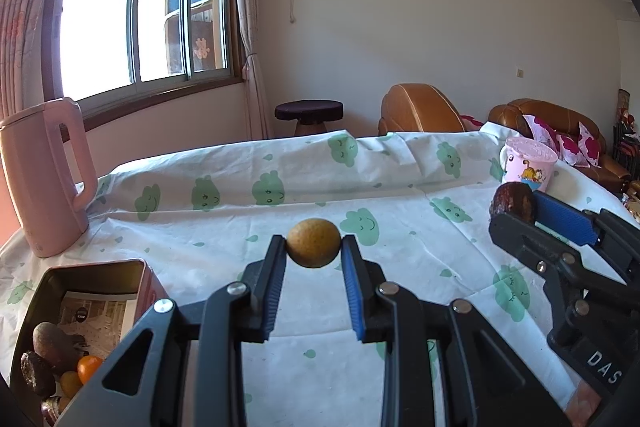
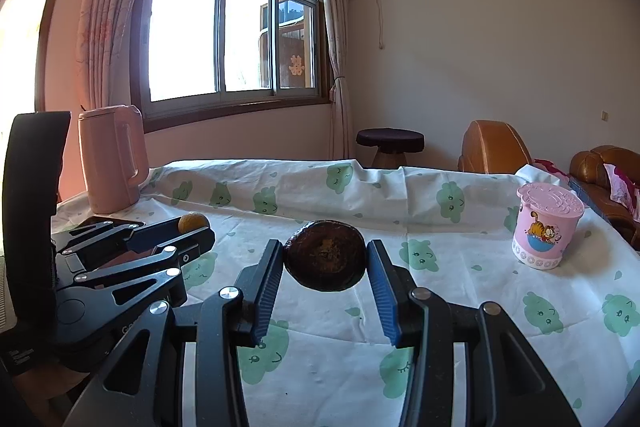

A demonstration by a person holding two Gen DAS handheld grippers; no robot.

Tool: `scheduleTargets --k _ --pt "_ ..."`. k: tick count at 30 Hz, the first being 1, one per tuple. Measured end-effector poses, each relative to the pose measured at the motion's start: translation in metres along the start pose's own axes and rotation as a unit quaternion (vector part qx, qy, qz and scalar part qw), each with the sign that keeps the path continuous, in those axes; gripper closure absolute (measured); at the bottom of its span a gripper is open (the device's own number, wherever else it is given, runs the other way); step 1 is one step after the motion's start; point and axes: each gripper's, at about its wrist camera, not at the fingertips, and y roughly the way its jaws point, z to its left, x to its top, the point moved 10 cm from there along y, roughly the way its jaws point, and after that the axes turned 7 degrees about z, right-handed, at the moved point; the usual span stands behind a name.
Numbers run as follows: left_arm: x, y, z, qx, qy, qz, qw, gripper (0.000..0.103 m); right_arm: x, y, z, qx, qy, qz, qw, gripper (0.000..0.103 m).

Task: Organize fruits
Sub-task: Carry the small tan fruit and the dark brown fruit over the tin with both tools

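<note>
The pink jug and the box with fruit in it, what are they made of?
The pink jug looks like matte plastic: smooth, one even colour, moulded handle. The box looks like thin metal, a tin, with shiny inner walls and a rolled rim, though I can't be sure.

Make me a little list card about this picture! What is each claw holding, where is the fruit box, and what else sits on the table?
left claw: shut on small yellow-brown fruit
right claw: shut on dark brown fruit
fruit box: tin at near left, several fruits inside
pink kettle: far left, upright
pink cartoon cup: right side, lid on
tablecloth: white with green clouds
</note>
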Motion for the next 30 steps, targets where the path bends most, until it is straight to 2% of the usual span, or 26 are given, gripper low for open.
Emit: scheduleTargets --k 13,30 --pt "0.0 -0.013 0.002 0.012 0.002 -0.021 0.9997 0.074 0.002 -0.011 0.0 -0.004 -0.004 -0.022 1.0 0.058" --pt "-0.018 -0.034 0.026 0.022 -0.019 -0.01 0.9995 0.074 0.002 -0.019 0.013 0.005 -0.02 -0.033 0.999 0.058"
